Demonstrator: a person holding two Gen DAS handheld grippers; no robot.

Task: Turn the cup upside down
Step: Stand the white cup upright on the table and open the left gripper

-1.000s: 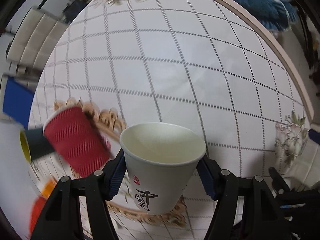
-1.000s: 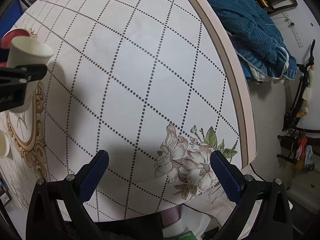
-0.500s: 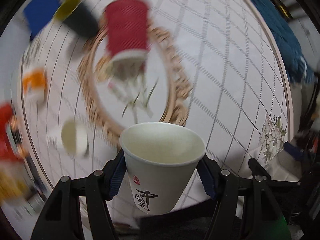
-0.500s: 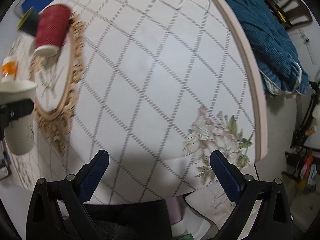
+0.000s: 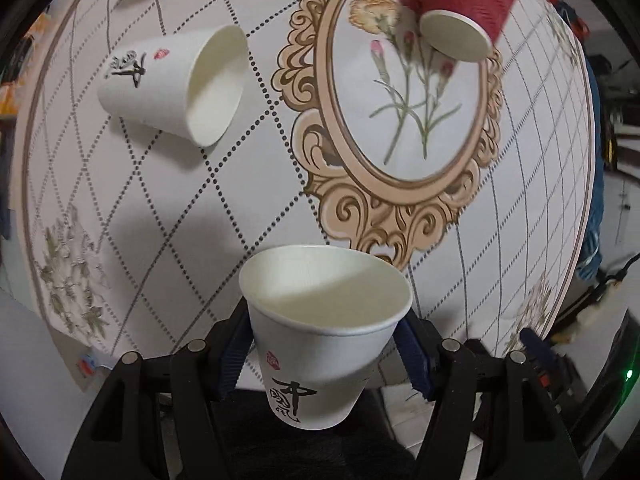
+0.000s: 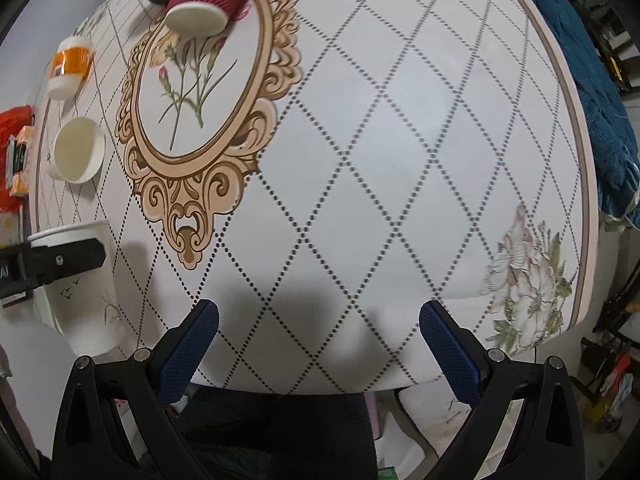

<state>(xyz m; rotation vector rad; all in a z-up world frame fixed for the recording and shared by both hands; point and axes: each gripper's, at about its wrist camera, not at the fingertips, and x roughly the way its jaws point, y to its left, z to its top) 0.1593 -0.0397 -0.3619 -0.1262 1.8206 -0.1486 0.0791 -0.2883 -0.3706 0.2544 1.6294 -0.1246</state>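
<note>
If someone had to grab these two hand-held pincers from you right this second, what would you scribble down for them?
Left gripper: jaws shut on the white paper cup, held above the table, mouth still facing away from the gripper.
Right gripper: jaws open, holding nothing, over the near table edge.
Also on the table: a second white cup and a red ribbed cup.
Done: cup grasped and lifted.
Left: set it down upside down, then release.

Left claw (image 5: pixel 326 352) clamped; right claw (image 6: pixel 318 344) spread.
</note>
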